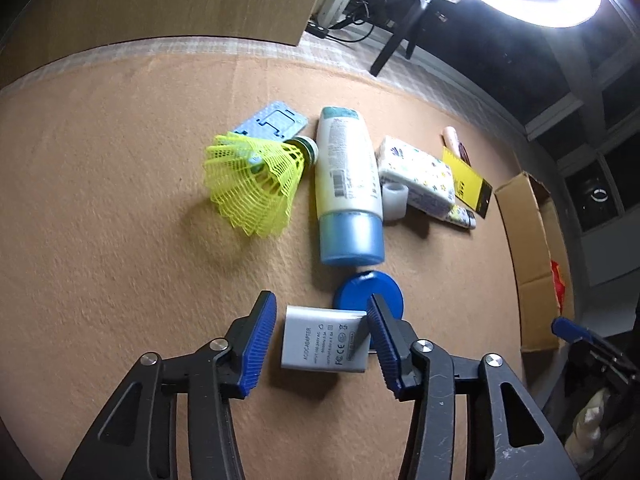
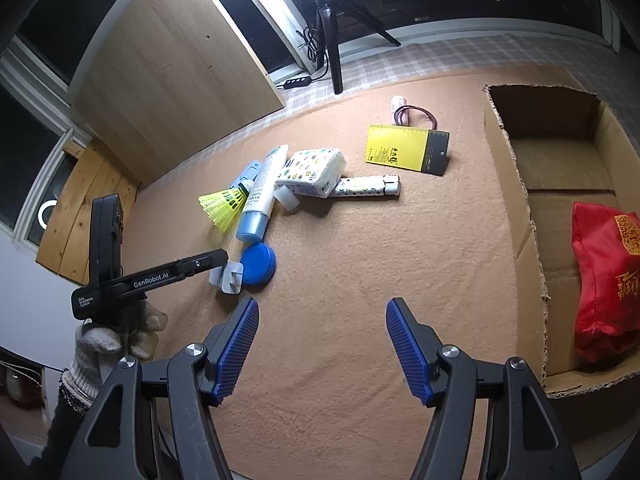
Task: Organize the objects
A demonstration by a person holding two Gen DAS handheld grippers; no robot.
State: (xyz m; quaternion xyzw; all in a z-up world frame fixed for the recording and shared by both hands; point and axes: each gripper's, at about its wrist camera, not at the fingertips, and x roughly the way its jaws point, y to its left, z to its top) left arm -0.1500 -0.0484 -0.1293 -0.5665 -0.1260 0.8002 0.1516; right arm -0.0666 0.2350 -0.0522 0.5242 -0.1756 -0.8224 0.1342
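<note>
My left gripper (image 1: 322,308) is open with its blue pads on either side of a white power adapter (image 1: 324,338) lying on the brown felt mat; the right pad touches or nearly touches it. A blue round lid (image 1: 360,290) lies just beyond. From the right wrist view the left gripper (image 2: 218,266) reaches over the adapter (image 2: 230,278) beside the blue lid (image 2: 259,262). My right gripper (image 2: 322,320) is open and empty above bare mat. A cardboard box (image 2: 520,184) at the right holds a red bag (image 2: 608,280).
Beyond lie a yellow shuttlecock (image 1: 252,184), a white lotion bottle with blue cap (image 1: 348,184), a tissue pack (image 1: 418,174), a small white cup (image 1: 394,200), a yellow card (image 2: 404,148), a patterned tube (image 2: 366,186) and a light blue plate (image 1: 274,122). A wood panel (image 2: 168,68) and tripod (image 2: 332,40) stand behind.
</note>
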